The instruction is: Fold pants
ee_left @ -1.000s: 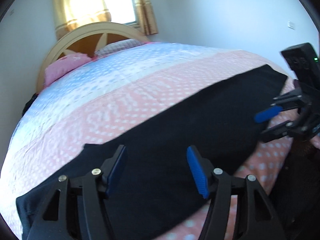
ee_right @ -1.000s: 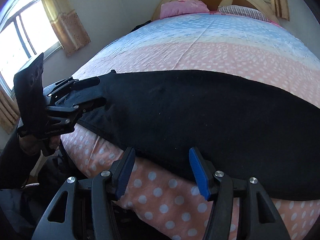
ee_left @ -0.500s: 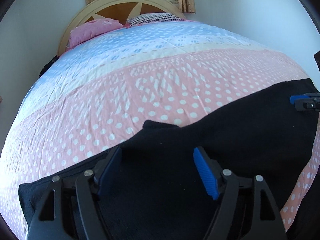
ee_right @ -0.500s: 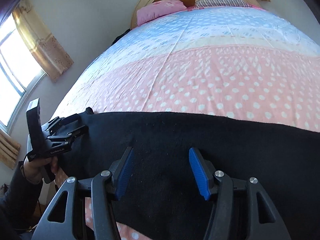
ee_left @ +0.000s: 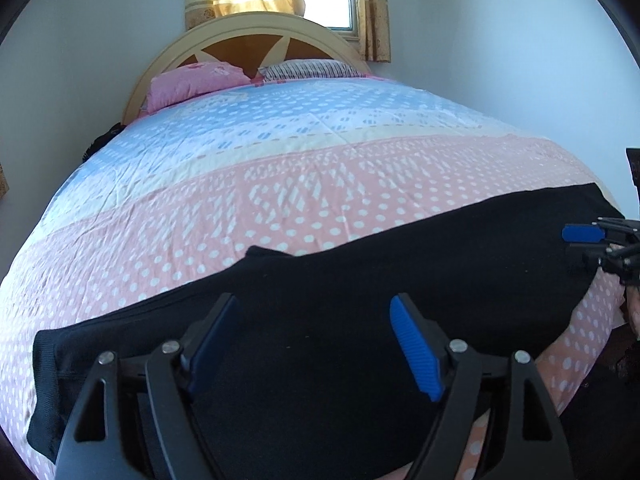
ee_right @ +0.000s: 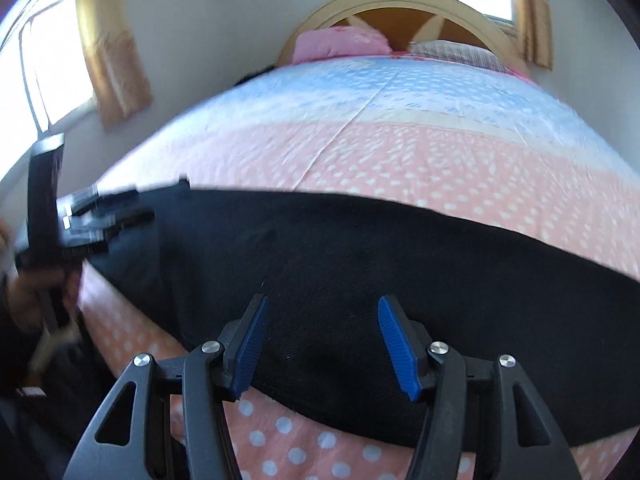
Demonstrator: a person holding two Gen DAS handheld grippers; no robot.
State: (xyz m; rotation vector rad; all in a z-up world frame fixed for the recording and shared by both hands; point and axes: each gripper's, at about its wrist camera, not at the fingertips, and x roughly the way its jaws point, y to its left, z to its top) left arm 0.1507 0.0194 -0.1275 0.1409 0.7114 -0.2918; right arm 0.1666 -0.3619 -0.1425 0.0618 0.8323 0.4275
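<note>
Black pants (ee_left: 400, 280) lie flat across the near end of the bed, stretched from left to right. My left gripper (ee_left: 316, 340) is open and empty, its blue pads spread above the pants near the left part. My right gripper (ee_right: 320, 344) is open and empty above the pants near their front edge. The right gripper also shows at the right edge of the left wrist view (ee_left: 592, 244), over the pants' right end. The left gripper shows blurred at the left of the right wrist view (ee_right: 100, 220), over the pants' left end.
The bed carries a pink and blue dotted cover (ee_left: 320, 168). A pink pillow (ee_left: 192, 82) and a striped pillow (ee_left: 308, 69) lie by the wooden headboard (ee_left: 248, 40). Curtained windows are behind the headboard and on the left wall (ee_right: 108, 60).
Both views have swung: the left wrist camera turned to face the headboard, and the right wrist camera dropped back low over the pants' front edge. Both grippers stay open.
</note>
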